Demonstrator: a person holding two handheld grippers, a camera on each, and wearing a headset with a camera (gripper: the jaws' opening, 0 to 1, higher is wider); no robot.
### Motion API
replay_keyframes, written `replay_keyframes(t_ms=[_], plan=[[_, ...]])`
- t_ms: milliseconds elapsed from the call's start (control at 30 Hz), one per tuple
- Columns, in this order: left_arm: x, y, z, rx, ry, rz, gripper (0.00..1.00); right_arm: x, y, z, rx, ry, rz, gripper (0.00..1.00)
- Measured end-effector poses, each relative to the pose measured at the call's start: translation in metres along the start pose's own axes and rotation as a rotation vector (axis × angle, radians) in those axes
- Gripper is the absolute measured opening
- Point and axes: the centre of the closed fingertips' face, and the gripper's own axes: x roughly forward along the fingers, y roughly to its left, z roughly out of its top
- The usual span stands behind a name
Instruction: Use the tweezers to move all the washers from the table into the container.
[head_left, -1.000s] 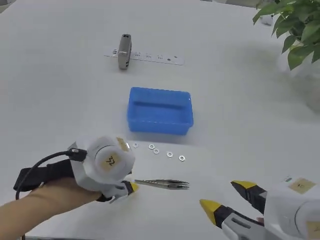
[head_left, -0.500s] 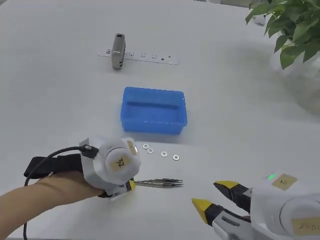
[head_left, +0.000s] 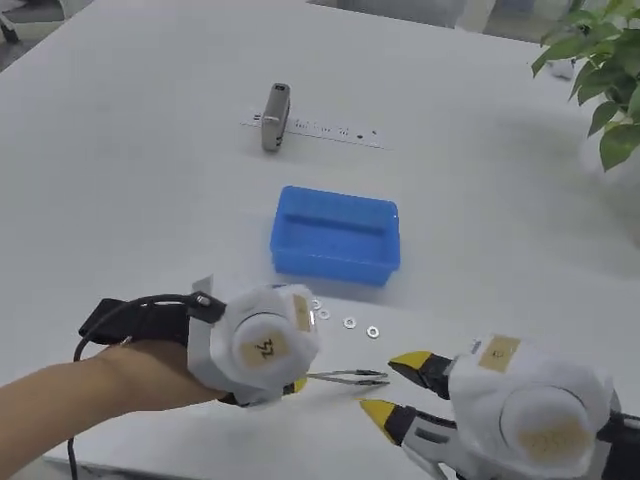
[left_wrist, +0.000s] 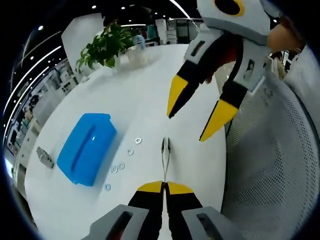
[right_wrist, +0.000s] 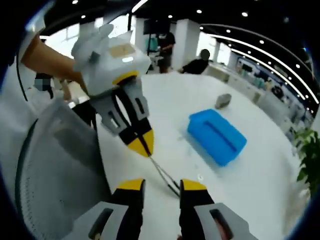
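Observation:
A blue container (head_left: 337, 235) stands mid-table. Several small washers (head_left: 349, 323) lie in a row just in front of it, on the table. My left gripper (head_left: 295, 383) is shut on the handle end of the metal tweezers (head_left: 350, 377), whose tips point right, short of the washers. My right gripper (head_left: 393, 386) is open, its yellow jaws flanking the tweezer tips. In the left gripper view, the tweezers (left_wrist: 165, 155) stick out from my shut left gripper (left_wrist: 165, 187), with washers (left_wrist: 130, 152) and container (left_wrist: 86, 148) to the left. In the right gripper view, the tweezers (right_wrist: 165, 177) run between my open right gripper (right_wrist: 162, 186).
A white power strip (head_left: 320, 128) with a grey adapter (head_left: 275, 103) lies behind the container. A leafy plant (head_left: 605, 70) stands at the far right. The table's front edge is close below both grippers. A mesh chair (left_wrist: 280, 165) stands beside the table.
My right gripper has moved left and up until its open jaws flank the tweezer tips. The left gripper still holds the tweezers. The head camera has shifted.

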Motion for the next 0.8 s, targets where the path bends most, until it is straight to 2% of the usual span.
replay_keyframes(t_ms=[100, 200, 300, 367, 433, 533, 633, 733, 800], plan=[[-0.013, -0.005, 0.012, 0.016, -0.025, 0.001, 0.00, 0.013, 0.001, 0.001, -0.042, 0.010, 0.026, 0.22], [-0.022, -0.008, 0.021, 0.032, -0.036, 0.004, 0.00, 0.023, 0.007, 0.004, -0.051, -0.001, 0.079, 0.22], [-0.030, -0.010, 0.027, 0.043, -0.046, 0.006, 0.00, 0.034, 0.012, 0.000, -0.083, 0.014, 0.102, 0.21], [-0.034, -0.011, 0.031, 0.054, -0.056, 0.003, 0.00, 0.037, 0.015, 0.000, -0.086, 0.016, 0.111, 0.19], [-0.037, -0.013, 0.035, 0.065, -0.059, 0.000, 0.00, 0.041, 0.020, 0.003, -0.068, 0.003, 0.141, 0.17], [-0.039, -0.015, 0.038, 0.083, -0.061, -0.013, 0.00, 0.046, 0.024, 0.005, -0.130, 0.013, 0.150, 0.15], [-0.040, -0.015, 0.038, 0.085, -0.057, -0.019, 0.00, 0.051, 0.024, 0.007, -0.185, 0.024, 0.129, 0.09], [-0.042, -0.015, 0.038, 0.096, -0.055, -0.024, 0.00, 0.055, 0.023, 0.010, -0.215, 0.026, 0.120, 0.05], [-0.044, -0.015, 0.038, 0.104, -0.057, -0.020, 0.00, 0.056, 0.025, 0.012, -0.214, 0.019, 0.135, 0.05]])
